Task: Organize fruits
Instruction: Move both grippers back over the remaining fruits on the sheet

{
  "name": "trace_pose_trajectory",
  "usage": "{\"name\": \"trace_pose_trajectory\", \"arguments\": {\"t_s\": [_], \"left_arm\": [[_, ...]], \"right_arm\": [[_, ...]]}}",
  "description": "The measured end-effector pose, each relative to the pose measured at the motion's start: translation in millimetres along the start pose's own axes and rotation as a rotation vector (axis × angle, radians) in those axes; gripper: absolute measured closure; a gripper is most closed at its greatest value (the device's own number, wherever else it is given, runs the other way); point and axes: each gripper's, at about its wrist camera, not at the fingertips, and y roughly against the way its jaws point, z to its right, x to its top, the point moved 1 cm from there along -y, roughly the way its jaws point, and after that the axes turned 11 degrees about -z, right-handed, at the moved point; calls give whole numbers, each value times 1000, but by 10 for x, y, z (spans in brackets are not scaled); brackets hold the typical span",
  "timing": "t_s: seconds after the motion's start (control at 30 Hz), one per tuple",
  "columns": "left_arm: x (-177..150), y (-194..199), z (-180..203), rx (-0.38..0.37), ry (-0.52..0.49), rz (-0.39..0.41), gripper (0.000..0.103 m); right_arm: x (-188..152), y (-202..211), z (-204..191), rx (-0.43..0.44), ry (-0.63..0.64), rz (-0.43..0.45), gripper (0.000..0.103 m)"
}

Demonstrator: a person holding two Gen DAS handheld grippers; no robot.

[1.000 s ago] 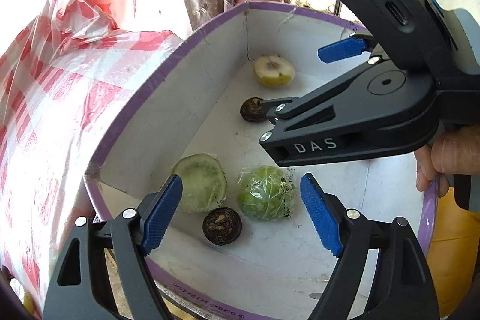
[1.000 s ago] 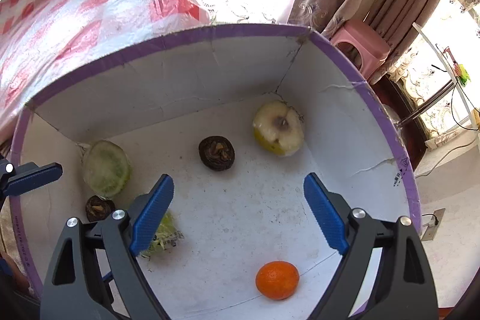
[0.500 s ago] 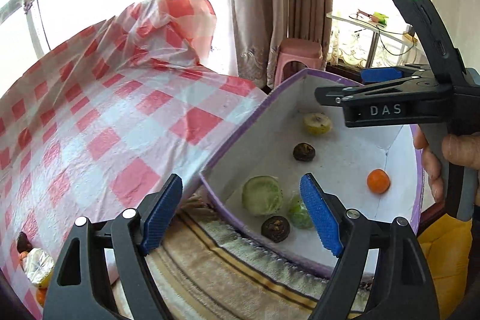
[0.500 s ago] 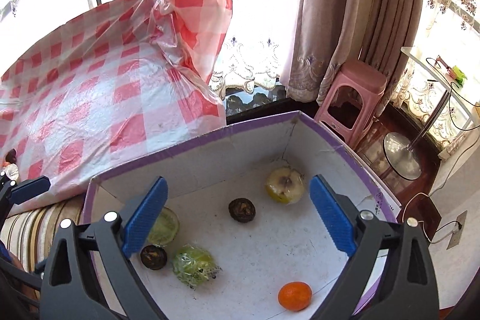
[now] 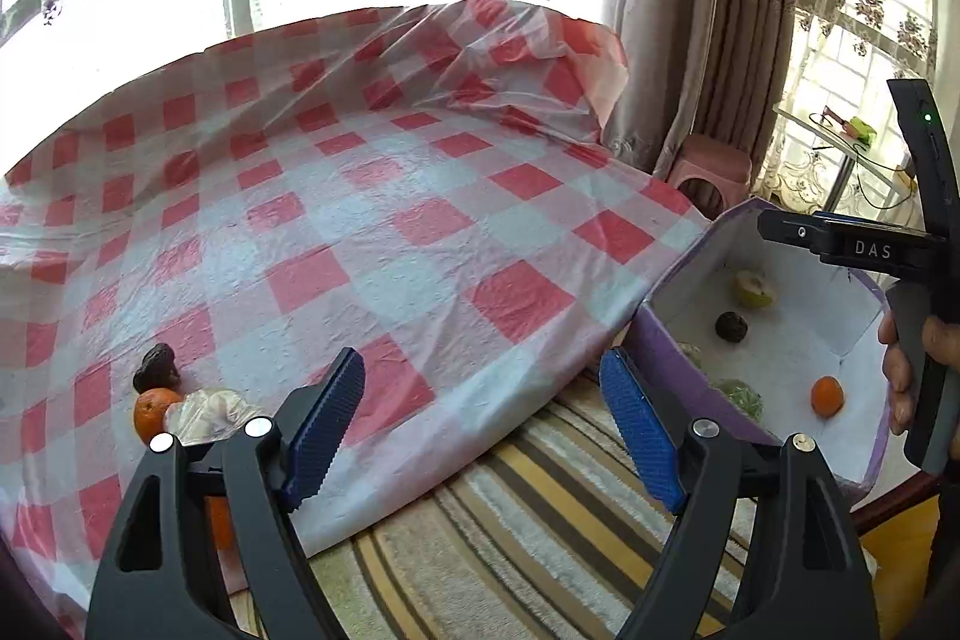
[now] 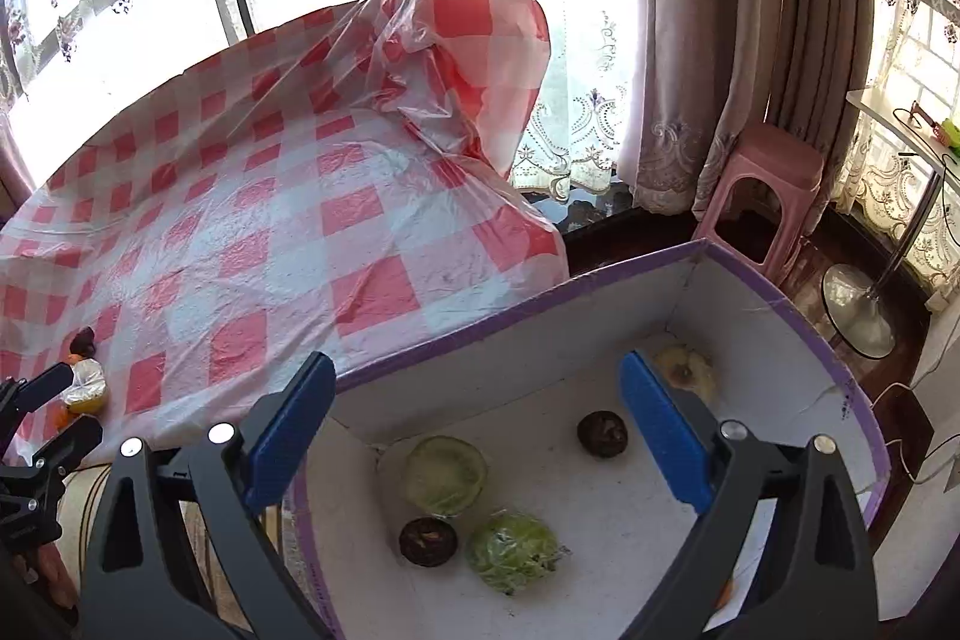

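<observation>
A worktop (image 5: pixel 372 244) under a red-and-white checked plastic cloth carried a small cluster near its left edge: an orange (image 5: pixel 153 415), a dark fruit (image 5: pixel 157 375) just behind it, and a crumpled clear bag (image 5: pixel 210 415) touching the orange. A white box (image 6: pixel 540 340) with a purple rim stood beside the cloth.

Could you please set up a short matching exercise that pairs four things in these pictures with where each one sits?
Things:
1. orange
2. second orange
3. pink stool
4. left gripper

Places:
A. on the checked cloth, beside a dark fruit
B. by the curtains
C. inside the white box
D. open above the cloth's edge and the striped rug

Pairs: 1-C, 2-A, 3-B, 4-D
</observation>
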Motion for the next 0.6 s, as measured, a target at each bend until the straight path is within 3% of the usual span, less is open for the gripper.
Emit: {"name": "trace_pose_trajectory", "arguments": {"t_s": [0.6], "left_arm": [[-489,357,-949,72,190,4,26]], "right_arm": [[-285,-200,-1187,203,127,-61,7]]}}
